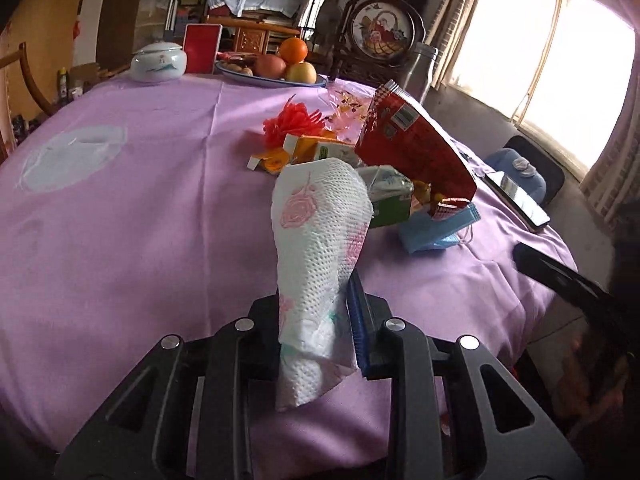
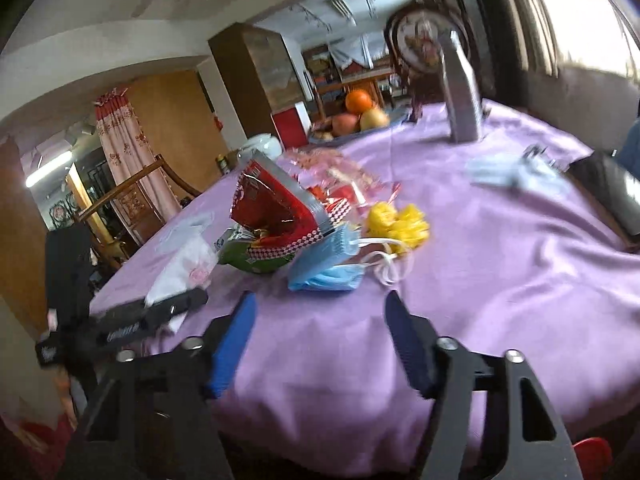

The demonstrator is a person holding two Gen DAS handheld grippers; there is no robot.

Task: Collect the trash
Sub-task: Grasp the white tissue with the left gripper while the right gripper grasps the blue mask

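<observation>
The left gripper (image 1: 320, 320) has its fingers pinched on a paper towel (image 1: 316, 248), which stands up between them above the counter (image 1: 140, 208). The right gripper (image 2: 320, 340) fingers stand apart, empty, short of the blue face mask (image 2: 328, 264).

You see a lilac tablecloth (image 1: 120, 216) with a pale grey round patch (image 1: 72, 158). The paper towel (image 1: 320, 240) is white with a dotted embossing and pink roses. The snack bag (image 1: 416, 148) is red, with a red-and-white checked edge. The face mask (image 2: 324, 264) is light blue with white loops. The crumpled wrapper (image 2: 400, 222) is yellow. The gripper pads (image 2: 234, 344) are blue, on black fingers. The orange (image 1: 293, 49) is bright orange.
</observation>
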